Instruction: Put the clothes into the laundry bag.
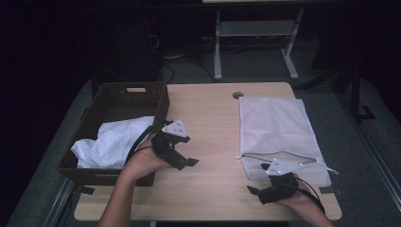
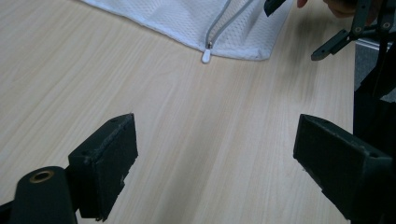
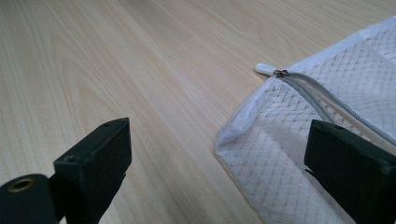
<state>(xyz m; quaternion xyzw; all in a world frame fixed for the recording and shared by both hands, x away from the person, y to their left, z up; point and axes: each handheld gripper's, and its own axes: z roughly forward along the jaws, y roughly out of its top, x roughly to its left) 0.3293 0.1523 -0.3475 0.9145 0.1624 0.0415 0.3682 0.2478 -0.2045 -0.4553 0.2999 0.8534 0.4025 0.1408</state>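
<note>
— Pale wood table [image 1: 213, 118], with what on it?
— White mesh laundry bag [image 1: 276, 127] lying flat at right, zipper [image 2: 219, 25] along the near edge, pull tab [image 3: 264, 68] at the bag's left corner. Brown wicker basket [image 1: 113, 97] at left, holding crumpled white cloth [image 1: 111, 142].
— And the left gripper [image 1: 182, 158]?
— Held beside the basket, over bare wood, jaws spread wide, clasping nothing.
— Right gripper [image 1: 257, 189]?
— Near the bag's front corner, jaws wide apart too, one just over the mesh, nothing between.
</note>
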